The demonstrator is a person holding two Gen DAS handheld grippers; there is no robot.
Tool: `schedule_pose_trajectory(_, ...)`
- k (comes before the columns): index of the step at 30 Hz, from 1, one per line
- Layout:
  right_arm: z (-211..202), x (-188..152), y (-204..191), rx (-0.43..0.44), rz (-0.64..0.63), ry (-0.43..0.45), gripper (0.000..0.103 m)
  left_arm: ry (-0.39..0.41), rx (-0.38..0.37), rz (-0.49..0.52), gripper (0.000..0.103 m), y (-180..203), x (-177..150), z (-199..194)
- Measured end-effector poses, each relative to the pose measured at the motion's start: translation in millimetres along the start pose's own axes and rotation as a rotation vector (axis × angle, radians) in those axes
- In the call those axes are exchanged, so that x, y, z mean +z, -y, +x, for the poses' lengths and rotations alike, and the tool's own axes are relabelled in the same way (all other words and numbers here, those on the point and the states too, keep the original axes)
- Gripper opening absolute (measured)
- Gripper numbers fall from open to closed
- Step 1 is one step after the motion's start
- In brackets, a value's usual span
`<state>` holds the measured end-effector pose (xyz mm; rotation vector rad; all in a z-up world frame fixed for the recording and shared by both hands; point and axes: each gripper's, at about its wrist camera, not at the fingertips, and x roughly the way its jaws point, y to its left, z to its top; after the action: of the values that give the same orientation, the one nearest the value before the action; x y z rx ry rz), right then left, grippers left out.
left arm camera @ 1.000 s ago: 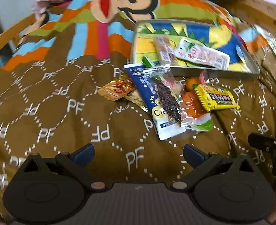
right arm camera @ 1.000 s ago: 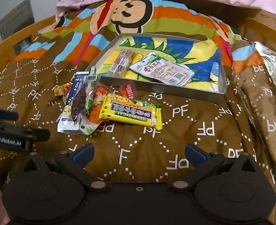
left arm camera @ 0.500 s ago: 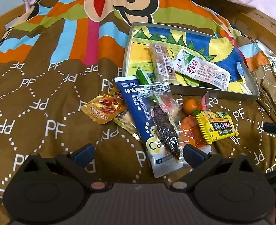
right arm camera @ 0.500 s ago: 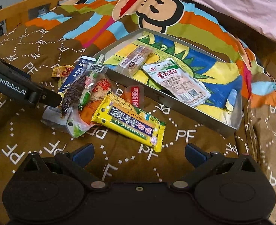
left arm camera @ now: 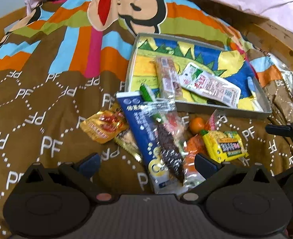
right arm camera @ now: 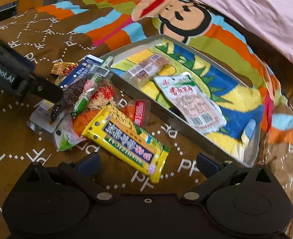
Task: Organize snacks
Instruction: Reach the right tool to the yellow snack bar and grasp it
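A pile of snack packets lies on a brown "PF" bedspread in front of a grey metal tray (left arm camera: pixel 222 110) (right arm camera: pixel 186 127). In the pile are a blue sachet (left arm camera: pixel 140 127), a dark bar in clear wrap (left arm camera: pixel 169 149), a gold packet (left arm camera: pixel 103 127) and a yellow packet (left arm camera: pixel 224 146) (right arm camera: pixel 126 137). The tray holds a white packet (left arm camera: pixel 210 85) (right arm camera: pixel 188 101) and a clear-wrapped bar (left arm camera: pixel 168 77) (right arm camera: pixel 146 69). My left gripper (left arm camera: pixel 147 162) is open, its fingers either side of the blue sachet's near end. My right gripper (right arm camera: pixel 147 162) is open, just short of the yellow packet.
A small orange sweet (left arm camera: pixel 197 124) and a red-labelled packet (right arm camera: pixel 139 112) lie by the tray's wall. A wooden bed frame (left arm camera: pixel 276 37) and a pink sheet (right arm camera: pixel 246 10) border the spread at the back. The left gripper's body (right arm camera: pixel 13 73) reaches into the right wrist view.
Both grippers have moved forward toward the snack pile. The left one now stands over the blue sachet's near end and the right one close to the yellow packet. Both stayed open.
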<state>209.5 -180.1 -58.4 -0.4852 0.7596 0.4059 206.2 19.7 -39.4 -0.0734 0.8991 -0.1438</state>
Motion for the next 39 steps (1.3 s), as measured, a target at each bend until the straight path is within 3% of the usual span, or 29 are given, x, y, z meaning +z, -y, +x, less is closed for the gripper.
schedule_pose_trajectory(5, 10, 6, 1, 0.024, -0.113, 0.029, 0.102, 0.071, -0.003, -0.003, 0.102, 4, 9, 5)
schedule_pose_trajectory(10, 25, 6, 10, 0.081, -0.170, 0.031, 0.102, 0.082, -0.033, -0.015, 0.102, 7, 12, 17)
schedule_pose_trajectory(14, 38, 5, 16, 0.144, -0.164, 0.029, 0.101, 0.078, -0.011, 0.030, 0.102, 15, 11, 22)
schedule_pose_trajectory(18, 49, 4, 21, 0.213, -0.096, -0.004, 0.094, 0.079, -0.005, 0.052, 0.102, 18, 7, 23)
schedule_pose_trajectory(21, 48, 1, 21, 0.239, -0.074, 0.002, 0.079, 0.071, -0.005, 0.043, 0.102, 16, 6, 23)
schedule_pose_trajectory(29, 33, -3, 9, 0.188, -0.092, -0.026, 0.062, 0.075, 0.014, 0.040, 0.102, 14, 1, 19)
schedule_pose_trajectory(36, 14, -14, 22, 0.109, 0.089, -0.164, 0.065, 0.070, 0.021, 0.057, 0.102, 16, -3, 14)
schedule_pose_trajectory(38, 11, -19, 26, 0.104, 0.120, -0.169, 0.085, 0.063, 0.006, 0.055, 0.102, 16, -4, 13)
schedule_pose_trajectory(39, 11, -21, 25, 0.099, 0.115, -0.172, 0.088, 0.061, 0.003, 0.054, 0.102, 16, -5, 13)
